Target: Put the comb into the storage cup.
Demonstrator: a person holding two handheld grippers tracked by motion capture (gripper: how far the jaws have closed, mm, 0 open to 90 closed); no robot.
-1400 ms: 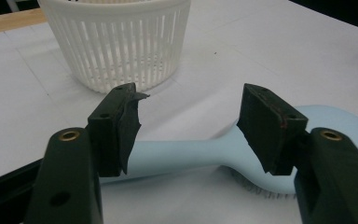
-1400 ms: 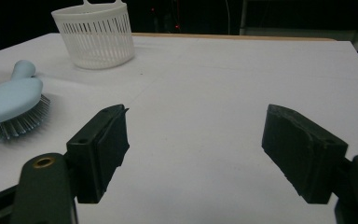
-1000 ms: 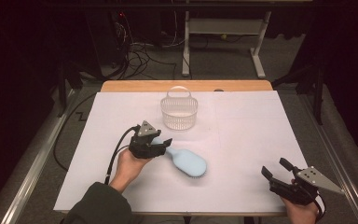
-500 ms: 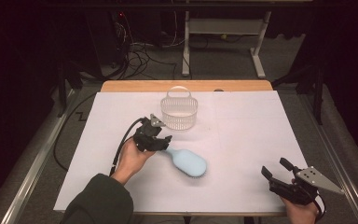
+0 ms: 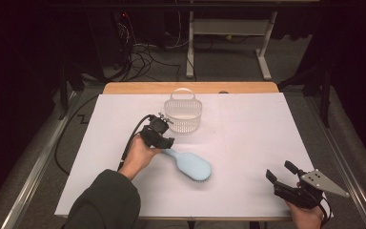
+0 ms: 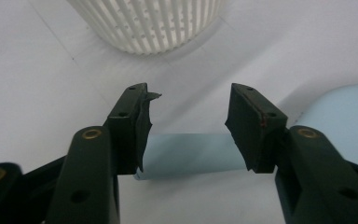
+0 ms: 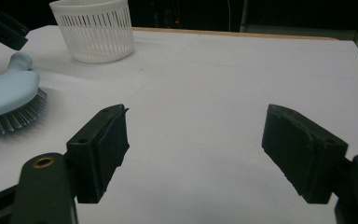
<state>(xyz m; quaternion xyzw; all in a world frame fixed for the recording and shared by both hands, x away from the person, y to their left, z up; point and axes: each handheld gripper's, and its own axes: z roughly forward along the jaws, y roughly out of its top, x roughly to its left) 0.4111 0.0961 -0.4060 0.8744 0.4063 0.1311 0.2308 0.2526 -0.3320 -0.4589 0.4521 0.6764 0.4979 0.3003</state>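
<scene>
Standing upright at the far middle of the white surface [image 5: 248,143], a white slotted plastic basket [image 5: 183,116] looks empty. Near it lies a pale blue plastic hairbrush [image 5: 190,165], its handle between the left tongs [image 5: 164,136], just closing, pads seemingly untouching. Near the front edge, right tongs [image 5: 280,172] gape empty.

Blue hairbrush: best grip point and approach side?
Probably the handle of the hairbrush: narrow and straight, it fits between the jaws, unlike the wide head. It points toward the basket, bristles down. The left gripper straddles it from above, jaws just closing, pads not pressing.
</scene>
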